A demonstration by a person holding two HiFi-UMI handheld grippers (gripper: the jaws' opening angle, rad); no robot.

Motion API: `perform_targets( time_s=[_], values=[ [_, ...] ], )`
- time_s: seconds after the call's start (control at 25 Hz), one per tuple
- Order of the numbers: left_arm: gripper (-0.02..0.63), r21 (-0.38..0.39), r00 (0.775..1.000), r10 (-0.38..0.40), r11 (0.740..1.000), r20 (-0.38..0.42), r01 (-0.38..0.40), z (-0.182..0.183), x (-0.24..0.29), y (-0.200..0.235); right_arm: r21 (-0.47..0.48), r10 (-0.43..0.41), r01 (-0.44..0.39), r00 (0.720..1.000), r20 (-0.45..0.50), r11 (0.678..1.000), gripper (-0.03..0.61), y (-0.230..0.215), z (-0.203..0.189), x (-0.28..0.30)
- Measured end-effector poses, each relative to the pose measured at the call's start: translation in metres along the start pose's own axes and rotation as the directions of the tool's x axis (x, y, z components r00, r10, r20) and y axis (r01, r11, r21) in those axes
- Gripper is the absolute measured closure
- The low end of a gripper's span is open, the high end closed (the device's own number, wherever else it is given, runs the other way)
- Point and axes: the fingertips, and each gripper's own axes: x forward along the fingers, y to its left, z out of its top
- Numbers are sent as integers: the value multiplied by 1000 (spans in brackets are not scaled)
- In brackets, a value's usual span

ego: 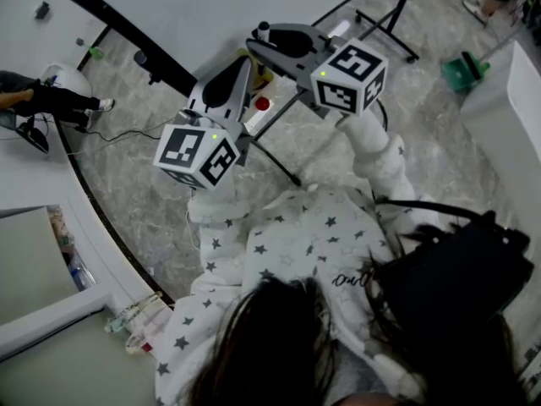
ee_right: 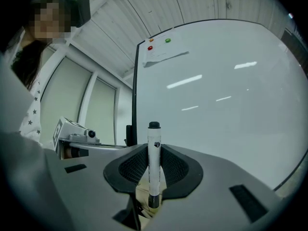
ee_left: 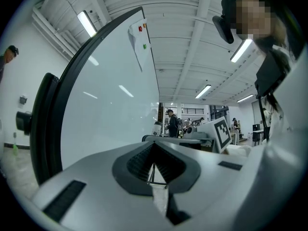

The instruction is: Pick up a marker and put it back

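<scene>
Pick-up done: right gripper [ee_right: 154, 171] jaws clamped on upright marker [ee_right: 154, 146] before the whiteboard [ee_right: 231, 95] (left gripper [ee_left: 154, 166] jaws together, empty), return judged outstanding.

Marker [ee_right: 153, 165]: white barrel, black cap on top, dark lower end, small black logo near the cap. Upright, clamped between the right tool's [ee_right: 154, 173] pads.

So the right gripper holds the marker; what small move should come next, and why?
Probably ease the right gripper down along the whiteboard toward its ledge, without opening it. The marker stands upright, clamped between the pads, not yet put back. The left gripper is shut and empty. No view shows the ledge clearly.
</scene>
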Motion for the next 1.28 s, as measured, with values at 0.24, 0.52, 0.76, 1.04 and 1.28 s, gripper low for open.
perform_targets(
  time_s=[0.24,0.52,0.76,1.04,1.28],
  values=[
    [614,-20,1000,17,1000,-13,-18,-10,-1,5,25,13,-12,1000,-19,1000,495,-4,-16,9],
    [614,-39,999,43,998,-27,-44,-16,-2,10,38,35,-33,999,-42,999,495,-7,-33,17],
    [614,-53,998,51,997,-42,-53,-24,-5,9,18,37,-35,997,-75,999,495,-6,-49,19],
    [614,-67,996,60,996,-59,-64,-33,-6,9,19,15,-13,994,-105,1000,495,-10,-69,17],
    [614,-75,996,63,995,-66,-68,-35,-9,9,13,4,-2,993,-119,1000,495,-8,-79,16]
  ],
)
